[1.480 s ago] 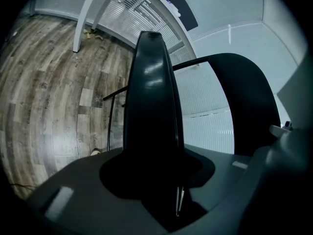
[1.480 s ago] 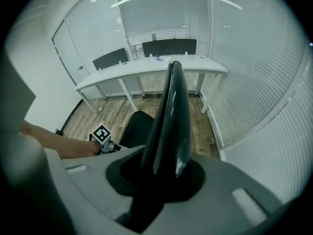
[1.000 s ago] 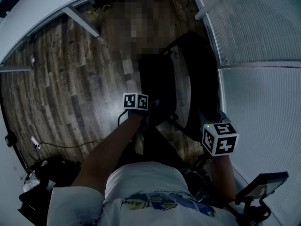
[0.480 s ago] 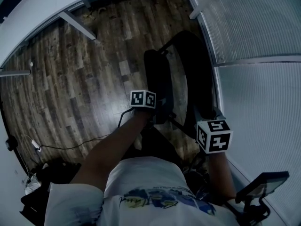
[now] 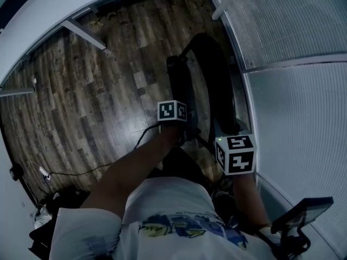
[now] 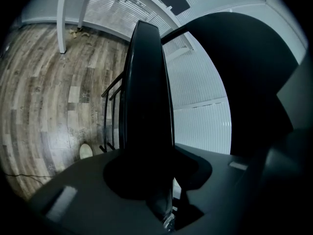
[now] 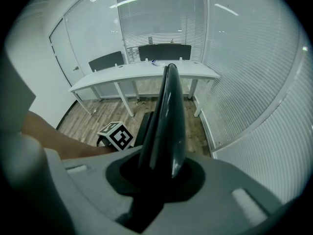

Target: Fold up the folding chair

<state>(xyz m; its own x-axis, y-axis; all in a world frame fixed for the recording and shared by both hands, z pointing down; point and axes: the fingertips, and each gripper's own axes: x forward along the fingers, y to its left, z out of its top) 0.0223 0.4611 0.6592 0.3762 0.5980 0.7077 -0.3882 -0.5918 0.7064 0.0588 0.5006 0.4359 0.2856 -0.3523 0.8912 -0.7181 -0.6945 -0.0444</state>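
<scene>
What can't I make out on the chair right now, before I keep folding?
- Chair lower frame and feet: head view, behind the person's shirt and forearm.
- Chair's right part: left gripper view, an unlit black mass running off the edge.
- Small things on the desk: right gripper view, too small.
- Dark heap, lower left: head view, dim, cut by the edge.

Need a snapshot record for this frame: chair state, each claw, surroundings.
chair: black folding chair, partly folded, both panels standing nearly parallel
left claw: jaws have just been closing; shut on the seat edge
right claw: shut on the backrest edge
floor: wood planks
right of chair: ribbed white wall
background: white desk
</scene>
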